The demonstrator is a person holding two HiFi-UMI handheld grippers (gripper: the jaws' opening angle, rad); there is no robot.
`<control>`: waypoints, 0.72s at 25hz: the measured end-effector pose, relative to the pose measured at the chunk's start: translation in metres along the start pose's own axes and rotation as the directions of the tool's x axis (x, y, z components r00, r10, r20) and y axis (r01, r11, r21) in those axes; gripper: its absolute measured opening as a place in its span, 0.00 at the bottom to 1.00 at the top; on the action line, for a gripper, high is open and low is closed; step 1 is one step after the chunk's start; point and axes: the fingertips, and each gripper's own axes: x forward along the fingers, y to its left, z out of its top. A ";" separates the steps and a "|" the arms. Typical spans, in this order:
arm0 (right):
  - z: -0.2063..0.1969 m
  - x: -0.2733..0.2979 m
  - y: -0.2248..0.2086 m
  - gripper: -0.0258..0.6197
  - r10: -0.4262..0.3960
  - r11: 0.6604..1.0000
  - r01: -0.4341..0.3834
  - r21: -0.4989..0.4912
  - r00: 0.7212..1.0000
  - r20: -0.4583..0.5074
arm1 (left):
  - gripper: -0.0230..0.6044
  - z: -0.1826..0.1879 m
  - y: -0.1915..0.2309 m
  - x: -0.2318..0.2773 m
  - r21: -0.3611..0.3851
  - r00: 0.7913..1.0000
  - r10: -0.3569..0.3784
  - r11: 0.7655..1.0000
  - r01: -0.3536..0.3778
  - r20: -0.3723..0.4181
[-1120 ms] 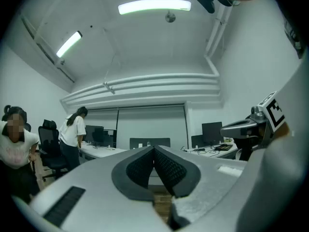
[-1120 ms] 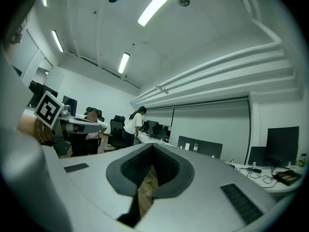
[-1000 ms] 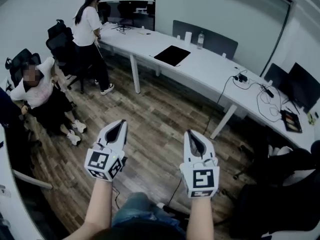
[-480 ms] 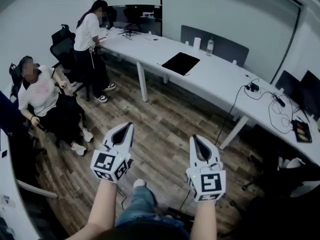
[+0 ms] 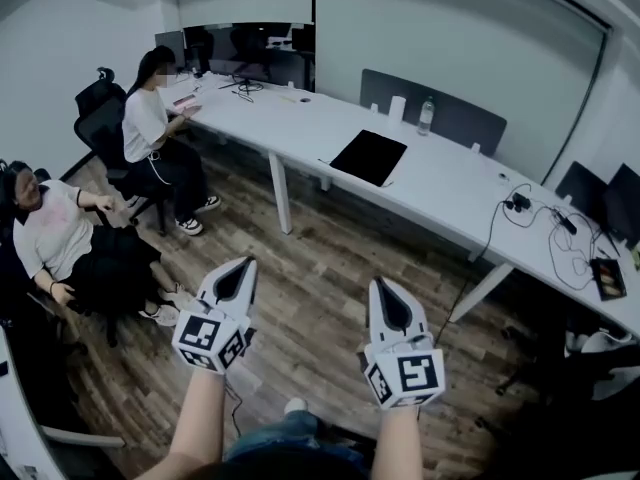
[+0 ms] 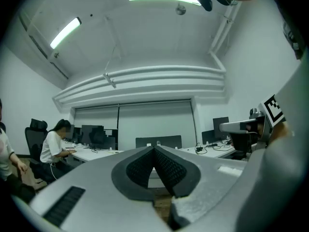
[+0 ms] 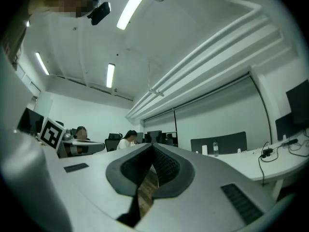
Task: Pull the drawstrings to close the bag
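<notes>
Wood-plank floor (image 5: 320,238) spreads open under the left hand-held gripper (image 5: 244,266) and right hand-held gripper (image 5: 379,286), both clenched empty, well short of the white tabletop (image 5: 450,183) edge. No view shows the bag.

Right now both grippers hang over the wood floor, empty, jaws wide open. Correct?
Not quite. The left gripper and right gripper have their jaws shut, not open, as the left and right gripper views show. The rest holds: both are empty, over the wood floor.
</notes>
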 end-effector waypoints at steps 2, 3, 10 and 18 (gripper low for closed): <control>-0.003 0.023 0.004 0.03 -0.028 0.999 0.027 0.018 1.000 0.014 | 0.03 -0.001 0.024 0.012 -0.004 1.000 -0.011 1.000 0.011 -0.001; -0.005 0.034 0.005 0.03 -0.037 0.999 0.037 0.013 0.999 0.015 | 0.04 -0.001 0.035 0.019 -0.006 1.000 -0.013 1.000 0.013 0.001; -0.024 0.094 0.010 0.03 -0.088 0.989 0.079 -0.127 0.994 -0.070 | 0.03 -0.003 0.085 0.058 -0.017 0.999 -0.041 0.999 0.041 0.029; -0.044 0.138 -0.029 0.03 -0.156 0.979 0.139 -0.148 0.981 -0.112 | 0.04 -0.024 0.101 0.114 -0.040 0.995 -0.097 0.995 0.097 0.002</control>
